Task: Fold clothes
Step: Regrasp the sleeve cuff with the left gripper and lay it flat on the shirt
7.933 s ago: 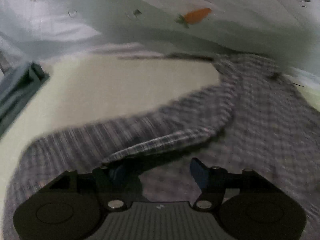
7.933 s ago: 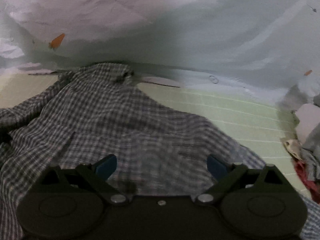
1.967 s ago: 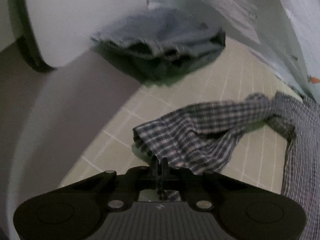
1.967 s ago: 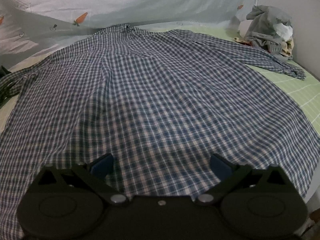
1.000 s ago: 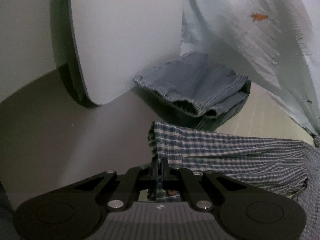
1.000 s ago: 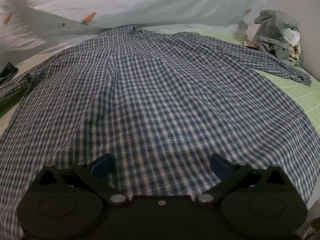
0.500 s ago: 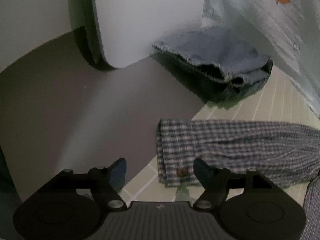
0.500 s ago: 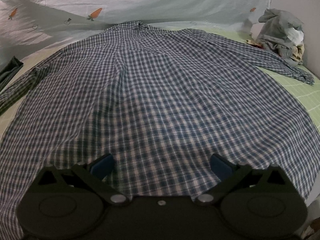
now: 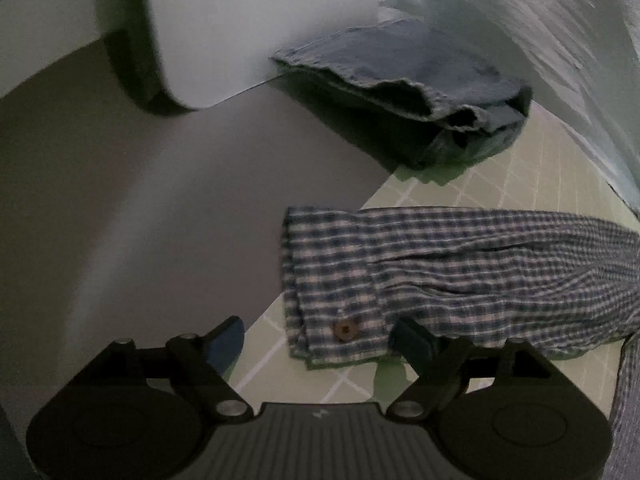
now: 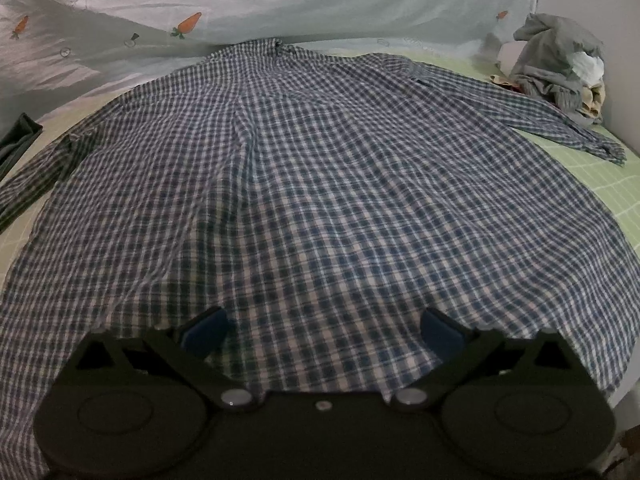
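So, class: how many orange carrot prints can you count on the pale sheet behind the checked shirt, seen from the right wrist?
3: one carrot left of the collar, one at the far left edge, one small near the grey clothes pile. Folds may hide more.

The left tool [image 9: 318, 338] points down at the bed's edge, its jaws opening with the blue pads spread wide. Between them, just ahead, lies the checked shirt sleeve's cuff [image 9: 332, 280] — flat on the green gridded sheet [image 9: 472, 188], brown button [image 9: 346, 329] facing up, neither pad pressing it. The sleeve runs off to the tool's right. Farther ahead sits a folded denim garment [image 9: 420, 84] — beside it a white rounded panel [image 9: 248, 28].
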Demonstrator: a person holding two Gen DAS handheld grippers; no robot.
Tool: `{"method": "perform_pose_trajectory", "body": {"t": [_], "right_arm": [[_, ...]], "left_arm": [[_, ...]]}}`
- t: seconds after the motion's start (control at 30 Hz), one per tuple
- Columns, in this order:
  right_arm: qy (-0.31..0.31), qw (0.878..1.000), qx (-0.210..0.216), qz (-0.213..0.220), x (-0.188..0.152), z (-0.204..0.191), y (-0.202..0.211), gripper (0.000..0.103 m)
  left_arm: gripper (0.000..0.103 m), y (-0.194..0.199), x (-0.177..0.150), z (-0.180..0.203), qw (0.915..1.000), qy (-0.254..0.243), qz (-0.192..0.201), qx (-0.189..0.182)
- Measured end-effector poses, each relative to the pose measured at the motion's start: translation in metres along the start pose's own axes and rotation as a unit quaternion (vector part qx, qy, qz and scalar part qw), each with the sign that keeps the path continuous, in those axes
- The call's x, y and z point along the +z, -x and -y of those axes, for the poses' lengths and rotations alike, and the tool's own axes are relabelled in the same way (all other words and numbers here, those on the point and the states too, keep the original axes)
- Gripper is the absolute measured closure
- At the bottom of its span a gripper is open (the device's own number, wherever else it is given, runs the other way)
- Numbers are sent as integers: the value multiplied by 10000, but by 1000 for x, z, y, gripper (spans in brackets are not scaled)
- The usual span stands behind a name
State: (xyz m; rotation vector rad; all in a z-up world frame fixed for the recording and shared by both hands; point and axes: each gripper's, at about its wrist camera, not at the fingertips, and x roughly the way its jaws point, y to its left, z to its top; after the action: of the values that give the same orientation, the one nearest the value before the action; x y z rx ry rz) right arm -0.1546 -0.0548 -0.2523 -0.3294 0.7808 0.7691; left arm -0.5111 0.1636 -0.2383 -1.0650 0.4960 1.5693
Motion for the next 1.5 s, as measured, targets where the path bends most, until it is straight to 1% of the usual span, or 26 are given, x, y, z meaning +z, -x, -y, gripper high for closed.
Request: {"method": "perform_pose_trajectory", "body": {"t": [0.1,0.23,0.3,0.37,0.4,0.43,0.5,0.57,0.63,0.67,0.8,0.87,0.93,1.0,1.07,1.1,1.13,1.17,1.2,1.23,1.27,1.3,1.33,1.4,1.47,1.5], "right_arm": [[-4,10000,-4,32,-1,-3,0,0],[-12,10000,-6,87,-2,-5,1,0],[-22,9999,-11,118,-3,-6,1,0],[-30,9999,-16,149,-4,-6,1,0],[-33,9999,-19,165,-5,-6,1,0],[-35,9998,-23,182,-5,-6,1,0],[-47,9997,-35,216,-6,-6,1,0],[-53,9997,-39,250,-7,-6,1,0],[-55,9996,-40,275,-7,-7,1,0],[-60,9996,-42,278,-7,-7,1,0],[-63,9995,-33,316,-8,-7,1,0],[-63,9994,-25,332,-8,-7,0,0],[-47,9994,-8,337,-8,-6,0,0],[-16,9995,28,329,-8,-5,1,0],[21,9995,76,312,-8,-4,1,0],[39,9995,103,300,-8,-3,1,0],[63,9995,123,281,-8,-3,1,0],[87,9995,144,261,-8,-3,1,0],[105,9995,166,228,-7,-2,1,0],[128,9995,192,196,-6,-2,1,0],[150,9995,218,164,-6,-1,1,0],[165,9995,243,145,-5,-1,1,0],[173,9994,273,117,-4,-1,1,0],[189,9992,334,62,-3,0,2,0],[217,9986,478,-1,3,-1,3,0],[254,9982,534,40,6,-3,5,0]], "left_arm": [[19,-3,-1,9,9999,-165,11,16],[20,-5,1,13,9998,-201,7,49],[22,-7,2,12,9997,-226,5,28],[33,-6,3,12,9996,-261,45,70],[44,-6,3,12,9995,-286,66,71],[50,-5,4,13,9995,-313,83,49],[72,-4,8,14,9994,-315,71,-86],[79,-2,11,19,9990,-395,53,-195],[94,4,14,31,9973,-684,115,-248],[97,10,15,38,9959,-820,178,-335],[97,35,19,72,9875,-1271,480,-800],[97,51,16,95,9789,-1512,571,-1249],[97,67,10,121,9659,-1771,633,-1780],[97,84,-2,149,9478,-2040,617,-2371],[89,96,-18,173,9310,-2300,512,-2789],[76,99,-27,184,9238,-2430,429,-2927],[58,101,-36,194,9189,-2544,353,-2996],[49,103,-45,200,9166,-2645,298,-2983],[33,104,-52,203,9159,-2719,265,-2942],[28,103,-57,204,9161,-2766,237,-2895],[28,103,-61,203,9174,-2782,193,-2841],[25,101,-63,200,9208,-2751,124,-2763],[22,97,-64,196,9264,-2682,47,-2642],[20,88,-67,188,9406,-2541,-94,-2251],[20,78,-69,183,9506,-2510,-248,-1810],[20,73,-70,180,9540,-2482,-336,-1648]]}}
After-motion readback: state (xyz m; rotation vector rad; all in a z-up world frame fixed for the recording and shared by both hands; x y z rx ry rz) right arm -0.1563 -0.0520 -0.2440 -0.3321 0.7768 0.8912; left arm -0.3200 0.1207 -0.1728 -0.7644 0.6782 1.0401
